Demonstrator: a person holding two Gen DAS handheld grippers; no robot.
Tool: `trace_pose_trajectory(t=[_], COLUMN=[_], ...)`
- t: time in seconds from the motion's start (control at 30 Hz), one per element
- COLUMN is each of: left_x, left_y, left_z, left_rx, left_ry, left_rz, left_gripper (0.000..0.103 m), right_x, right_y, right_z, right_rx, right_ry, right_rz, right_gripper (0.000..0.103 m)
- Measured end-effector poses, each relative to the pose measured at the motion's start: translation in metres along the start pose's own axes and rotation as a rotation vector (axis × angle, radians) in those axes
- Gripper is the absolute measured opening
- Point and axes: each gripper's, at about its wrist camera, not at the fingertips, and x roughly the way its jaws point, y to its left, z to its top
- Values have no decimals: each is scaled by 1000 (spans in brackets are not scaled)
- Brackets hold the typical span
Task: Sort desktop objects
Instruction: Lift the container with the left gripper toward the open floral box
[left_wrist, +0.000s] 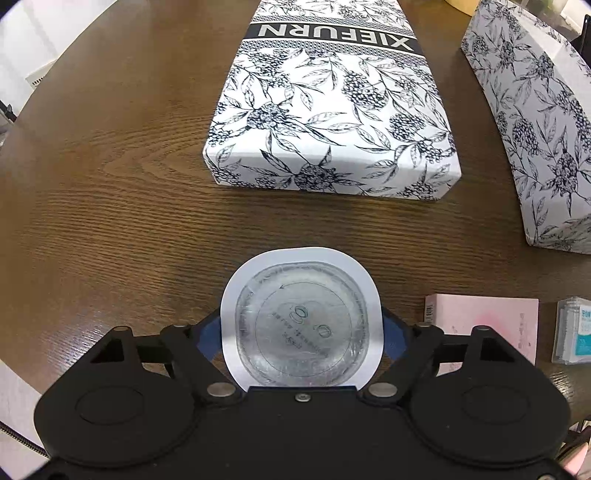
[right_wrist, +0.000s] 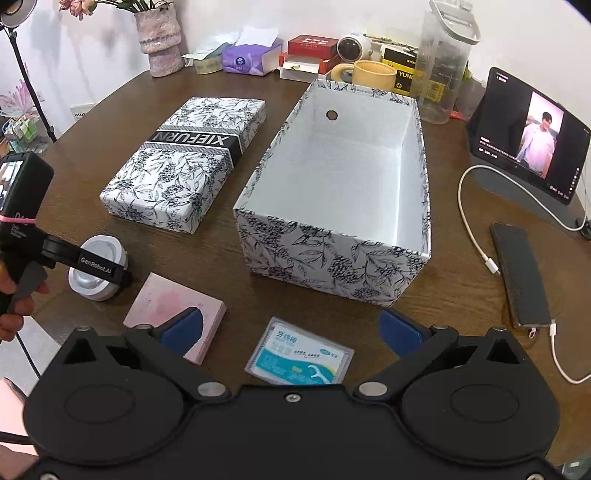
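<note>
Your left gripper (left_wrist: 301, 325) has clamped the round white container (left_wrist: 300, 321), which sits near the counter's (left_wrist: 110, 184) front edge, ready to lift. Your right gripper (right_wrist: 291, 328) hangs open above the floss packet (right_wrist: 301, 354), and the patterned box (right_wrist: 332, 192) stands lidless mid-counter to receive both.

The table (right_wrist: 92, 140) is dark brown with wood grain. The box lid (left_wrist: 328, 110) and the open box (right_wrist: 332, 258) are white with a navy leaf-and-berry print; the lid has a black band with pale lettering, and the box is plain white inside. The round container (left_wrist: 301, 325), near left, is silvery-clear on a white rim. The flat pink box (right_wrist: 173, 306) has a rosier blotch. The floss packet (right_wrist: 299, 356) is white and turquoise. Both grippers are black with blue pads (right_wrist: 184, 328). Far off stand a yellow mug (right_wrist: 373, 75) and a purple tissue pack (right_wrist: 247, 59).
</note>
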Motion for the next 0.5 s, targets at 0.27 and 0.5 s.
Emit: trace_pose_trajectory(t=[0.27,0.5], left_x=[-12,-40], left_y=[-13,-31], left_z=[0,1], left_rx=[8,-2], left_ry=[-6,-47], left_rz=[-19,-45], left_gripper=[81,81], right_x=[-1,-5], right_y=[-13,-28], right_z=[6,11], right_rx=[-36,-69], right_ry=[-19,-36], right_rz=[19,36], right_gripper=[103,103])
